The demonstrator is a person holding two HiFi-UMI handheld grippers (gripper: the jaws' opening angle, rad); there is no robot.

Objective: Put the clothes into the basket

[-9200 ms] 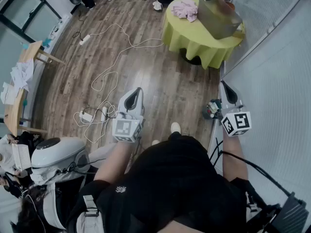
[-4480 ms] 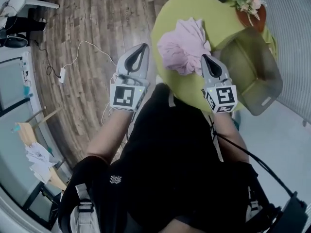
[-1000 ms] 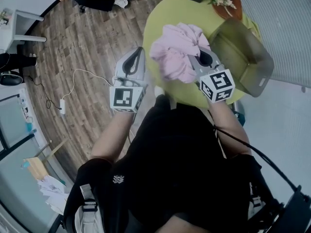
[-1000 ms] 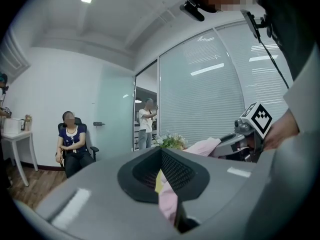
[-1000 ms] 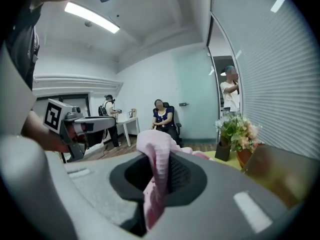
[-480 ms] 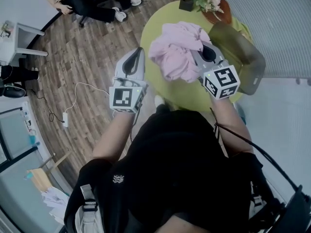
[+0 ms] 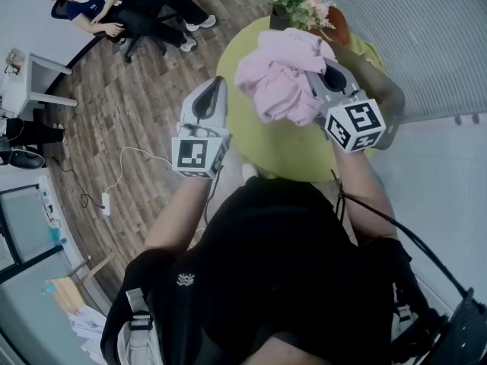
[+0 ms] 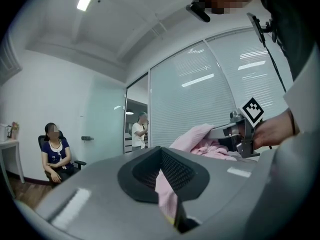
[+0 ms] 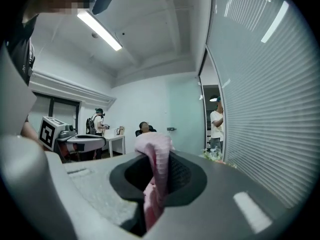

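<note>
A bunched pink garment [image 7: 278, 78] hangs above the round lime-green table [image 7: 259, 143]. My right gripper [image 7: 324, 67] is shut on its right side. In the right gripper view a pink fold [image 9: 155, 156] rises out from between the jaws of that gripper [image 9: 157, 184]. The olive basket [image 7: 389, 105] shows just beyond the right gripper's marker cube, mostly hidden by it. My left gripper [image 7: 218, 80] is held off the table's left edge, apart from the garment, jaws together with nothing in them. In the left gripper view, the garment [image 8: 210, 144] shows past that gripper [image 8: 167, 184].
A pot of flowers [image 7: 293, 2] stands at the table's far side. A person sits on a chair [image 7: 91, 2] at the far left. A cable and power strip [image 7: 106, 200] lie on the wood floor. White blinds [image 7: 426, 36] close the right side.
The right gripper has carried the pink garment up off the table and rightward over the basket. The left gripper has held its place.
</note>
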